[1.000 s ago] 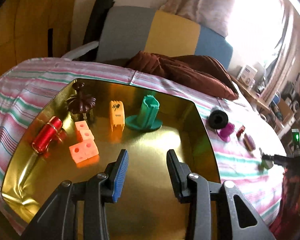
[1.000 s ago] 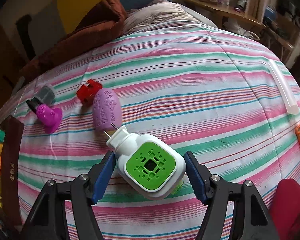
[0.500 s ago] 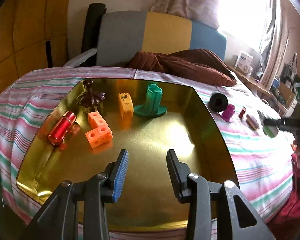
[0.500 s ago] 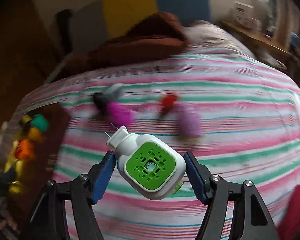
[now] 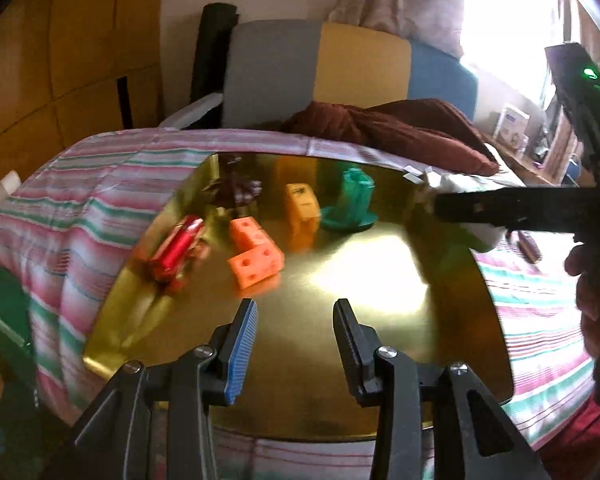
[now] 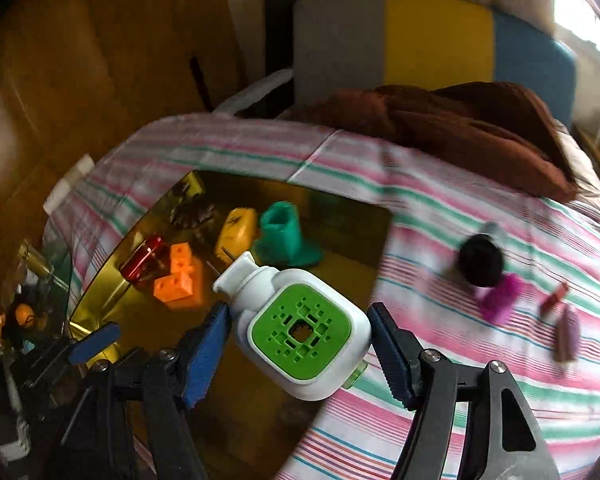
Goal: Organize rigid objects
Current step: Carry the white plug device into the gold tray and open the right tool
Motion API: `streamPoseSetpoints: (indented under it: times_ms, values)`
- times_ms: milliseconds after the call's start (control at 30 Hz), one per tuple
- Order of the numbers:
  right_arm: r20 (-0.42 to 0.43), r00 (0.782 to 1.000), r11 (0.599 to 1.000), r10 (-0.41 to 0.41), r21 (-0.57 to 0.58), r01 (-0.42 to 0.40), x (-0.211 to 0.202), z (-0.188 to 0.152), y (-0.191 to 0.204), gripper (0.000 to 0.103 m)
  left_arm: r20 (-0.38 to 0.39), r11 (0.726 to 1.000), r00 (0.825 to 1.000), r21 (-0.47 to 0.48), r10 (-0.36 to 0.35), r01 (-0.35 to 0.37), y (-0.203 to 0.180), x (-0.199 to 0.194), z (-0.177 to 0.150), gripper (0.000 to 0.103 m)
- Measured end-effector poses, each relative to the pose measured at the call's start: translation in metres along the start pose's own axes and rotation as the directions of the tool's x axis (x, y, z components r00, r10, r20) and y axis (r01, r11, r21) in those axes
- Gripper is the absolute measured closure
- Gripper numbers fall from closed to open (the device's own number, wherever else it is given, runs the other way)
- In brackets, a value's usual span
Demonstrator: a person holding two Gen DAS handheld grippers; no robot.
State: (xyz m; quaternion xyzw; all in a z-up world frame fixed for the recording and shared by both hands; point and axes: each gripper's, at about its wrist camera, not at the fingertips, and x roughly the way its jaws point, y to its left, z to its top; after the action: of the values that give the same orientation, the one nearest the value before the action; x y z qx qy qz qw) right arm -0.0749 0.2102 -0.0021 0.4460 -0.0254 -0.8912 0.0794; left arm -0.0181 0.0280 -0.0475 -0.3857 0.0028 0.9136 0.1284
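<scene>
Gold, mirror-bright metal makes up the flat tray (image 5: pixel 360 280) that lies on a bed covered by a pink, green and white striped sheet (image 6: pixel 460 208). On the tray's far part stand or lie a red metallic cylinder (image 5: pixel 176 246), an orange plastic block piece with round holes (image 5: pixel 254 254), a small yellow-orange plastic box (image 5: pixel 302 204), a teal plastic cup shape on a wide round base (image 5: pixel 352 204) and a dark brown knobbly figure (image 5: pixel 236 190); the orange piece is just beside the red cylinder.

The right tongs (image 6: pixel 300 332) are clenched on a white plastic plug-in device with a green perforated square face (image 6: pixel 300 326), one blue ribbed pad against each side, its two thin metal pins pointing up and to the left. In the right wrist view the device hangs over the tray's near right part, close to the edge. The left wrist view shows it at the tray's right edge, blurred.

The left tongs (image 5: pixel 296 336) are released, with nothing between the pads, above the tray's near, bare part.

On the sheet to the right of the tray lie a black round piece (image 6: pixel 480 262), a magenta plastic piece (image 6: pixel 498 298) touching it, a small red piece (image 6: pixel 554 294) and a mauve oval piece (image 6: pixel 566 334), all blurred. A brown cushion (image 6: pixel 480 128) rests at the far side of the bed
</scene>
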Motion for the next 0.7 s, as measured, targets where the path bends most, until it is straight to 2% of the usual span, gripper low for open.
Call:
streamPoseSetpoints:
  times_ms: [100,333,567,700]
  values:
    - [-0.047,0.999,1.0,-0.016,-0.024,0.015,0.023,0.003,0.018,0.033,-0.009,1.0,1.0,-0.016,0.018,-0.018,0.012,-0.003,-0.001,0.064]
    - [-0.139,0.989,0.999,-0.046,-0.004,0.046,0.07,0.009,0.031,0.033,-0.013,0.998,0.999,-0.044,0.052,-0.053,0.031,-0.009,0.0,0.064]
    - [-0.166,0.984,0.997,-0.068,0.011,0.071,0.09,0.015,0.034,0.032,-0.011,0.996,0.998,-0.056,0.064,-0.064,0.036,-0.011,0.001,0.064]
    - [-0.142,0.988,0.996,-0.056,0.055,0.064,0.088,0.018,0.027,0.03,-0.013,0.997,0.998,-0.055,0.062,-0.063,0.035,-0.01,0.001,0.064]
